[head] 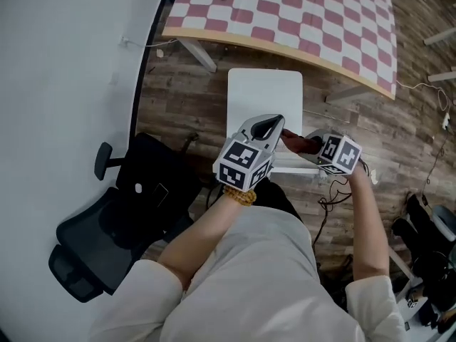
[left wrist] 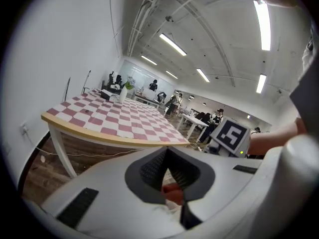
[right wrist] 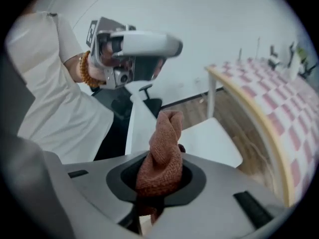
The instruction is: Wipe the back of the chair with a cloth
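Cloth (right wrist: 162,153) clenched in right gripper (right wrist: 154,183), wad poking ahead of its jaws as a wiping pad; chair back (right wrist: 135,128) just ahead-left, contact unclear. Left gripper (left wrist: 172,176) closed, empty, parked above it, likely spare.

The cloth (right wrist: 162,153), a rust-brown terry piece, is standing bunched and twisted upright, with the jaws of the right gripper (right wrist: 159,180) closing on its lower part. Its free end is rising just beside the top of the chair's back; contact cannot be confirmed. The chair (head: 263,98), plain white with a flat square seat, is standing upright, its seat front facing the checkered table (head: 299,13).
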`<state>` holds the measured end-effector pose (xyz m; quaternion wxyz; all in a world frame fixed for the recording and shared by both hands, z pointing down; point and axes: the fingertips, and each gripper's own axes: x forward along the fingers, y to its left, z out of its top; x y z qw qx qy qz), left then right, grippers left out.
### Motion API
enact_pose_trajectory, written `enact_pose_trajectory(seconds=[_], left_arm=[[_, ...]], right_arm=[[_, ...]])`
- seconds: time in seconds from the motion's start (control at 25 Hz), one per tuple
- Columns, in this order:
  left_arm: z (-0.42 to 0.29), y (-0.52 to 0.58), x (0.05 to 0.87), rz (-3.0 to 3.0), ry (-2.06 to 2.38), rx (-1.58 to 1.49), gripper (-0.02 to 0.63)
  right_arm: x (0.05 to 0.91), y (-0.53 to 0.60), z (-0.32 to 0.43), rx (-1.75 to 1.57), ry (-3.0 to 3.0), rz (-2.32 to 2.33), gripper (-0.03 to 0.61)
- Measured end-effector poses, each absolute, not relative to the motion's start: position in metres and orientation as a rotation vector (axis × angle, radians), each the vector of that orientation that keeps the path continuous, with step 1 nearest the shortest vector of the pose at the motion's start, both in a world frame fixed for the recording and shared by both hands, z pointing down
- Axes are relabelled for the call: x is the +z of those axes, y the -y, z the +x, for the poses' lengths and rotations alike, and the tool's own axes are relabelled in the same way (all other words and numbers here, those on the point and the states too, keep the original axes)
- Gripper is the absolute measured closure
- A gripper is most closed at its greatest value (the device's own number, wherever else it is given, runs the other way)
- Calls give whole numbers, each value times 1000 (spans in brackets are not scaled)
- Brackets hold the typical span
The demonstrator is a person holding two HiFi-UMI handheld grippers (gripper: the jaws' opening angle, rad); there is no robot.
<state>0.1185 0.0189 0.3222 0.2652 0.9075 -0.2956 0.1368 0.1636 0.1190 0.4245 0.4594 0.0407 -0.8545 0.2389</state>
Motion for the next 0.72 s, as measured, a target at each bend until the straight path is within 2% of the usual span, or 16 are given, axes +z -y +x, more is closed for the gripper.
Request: enact_pose_trajectory(seconds=[0.24, 0.72], left_arm=[[101, -17, 266, 2558, 844, 290, 598], [66, -29, 178, 2712, 983, 135, 598]], right_arm=[[319, -65, 138, 457, 2418, 795, 500], [181, -52, 106, 244, 2608, 1276, 500]])
